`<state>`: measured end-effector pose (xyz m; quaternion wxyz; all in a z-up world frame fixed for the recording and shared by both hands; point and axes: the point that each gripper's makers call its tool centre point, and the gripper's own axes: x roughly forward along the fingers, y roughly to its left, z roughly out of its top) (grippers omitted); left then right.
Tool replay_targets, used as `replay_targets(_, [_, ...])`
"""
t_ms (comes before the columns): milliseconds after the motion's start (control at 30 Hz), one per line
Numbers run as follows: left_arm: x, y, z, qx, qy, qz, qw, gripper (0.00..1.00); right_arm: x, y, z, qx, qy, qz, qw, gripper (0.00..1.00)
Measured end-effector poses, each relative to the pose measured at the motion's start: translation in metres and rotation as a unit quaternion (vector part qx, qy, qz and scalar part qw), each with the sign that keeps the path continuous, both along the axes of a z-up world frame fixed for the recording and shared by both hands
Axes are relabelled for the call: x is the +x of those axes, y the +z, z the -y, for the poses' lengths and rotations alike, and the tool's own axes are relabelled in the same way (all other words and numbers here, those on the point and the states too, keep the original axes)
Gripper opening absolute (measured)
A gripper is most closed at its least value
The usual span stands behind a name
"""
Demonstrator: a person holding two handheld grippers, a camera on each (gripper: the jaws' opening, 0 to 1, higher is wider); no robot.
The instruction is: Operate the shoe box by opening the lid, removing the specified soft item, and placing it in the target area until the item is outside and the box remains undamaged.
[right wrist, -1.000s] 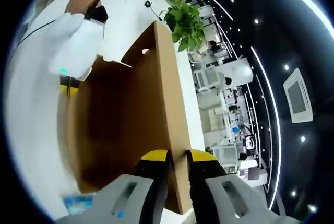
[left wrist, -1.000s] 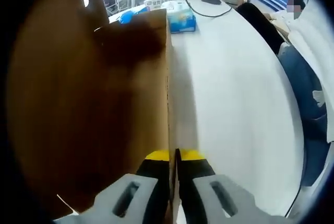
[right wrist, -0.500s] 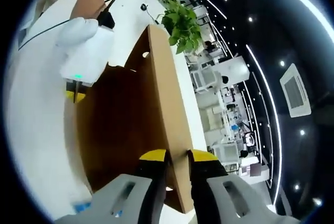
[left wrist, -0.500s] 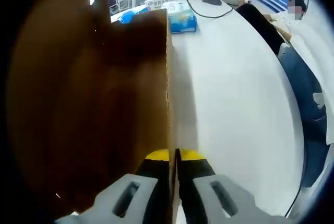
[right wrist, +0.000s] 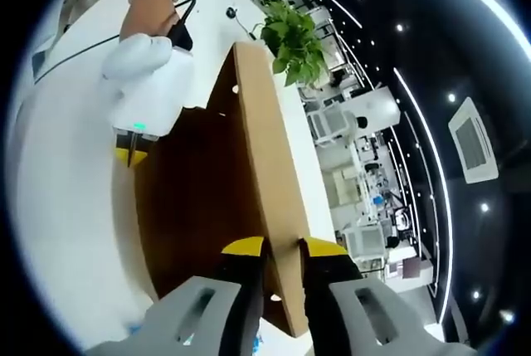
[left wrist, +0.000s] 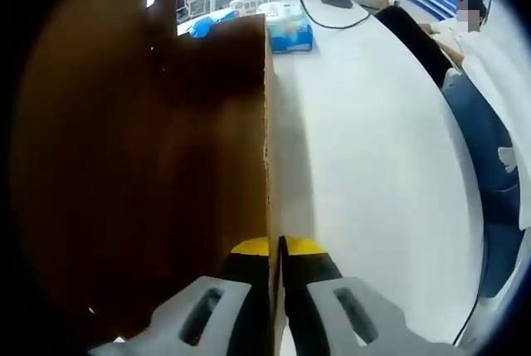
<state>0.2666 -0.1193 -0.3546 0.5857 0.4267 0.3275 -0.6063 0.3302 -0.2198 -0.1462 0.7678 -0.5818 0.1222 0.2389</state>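
Left gripper (left wrist: 277, 250): jaws clamped on the shoe box (left wrist: 166, 165) wall edge.
Right gripper (right wrist: 282, 250): jaws pinching the lid (right wrist: 257, 165) edge.
Counter (left wrist: 373, 165): right of left jaws.

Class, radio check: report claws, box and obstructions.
Left claw shut on lid edge. Right claw shut on lid opposite. Lid raised; soft item unseen. Tissue pack beyond, clear.

White table (left wrist: 373, 148), potted plant (right wrist: 294, 36), ceiling lights.
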Motion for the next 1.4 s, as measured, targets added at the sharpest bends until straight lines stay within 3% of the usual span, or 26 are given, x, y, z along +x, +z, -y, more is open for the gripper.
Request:
replay_targets(1100, [0.0004, 0.001, 0.0, 0.001, 0.003, 0.003, 1.0, 0.02, -0.0035, -0.0022, -0.0005, 0.001, 0.006, -0.001, 1.0, 0.12])
replay_targets(1400, [0.0044, 0.0089, 0.0001, -0.01, 0.018, 0.005, 0.9998, 0.3, -0.0035, -0.0041, -0.0011, 0.003, 0.005, -0.002, 1.0, 0.12])
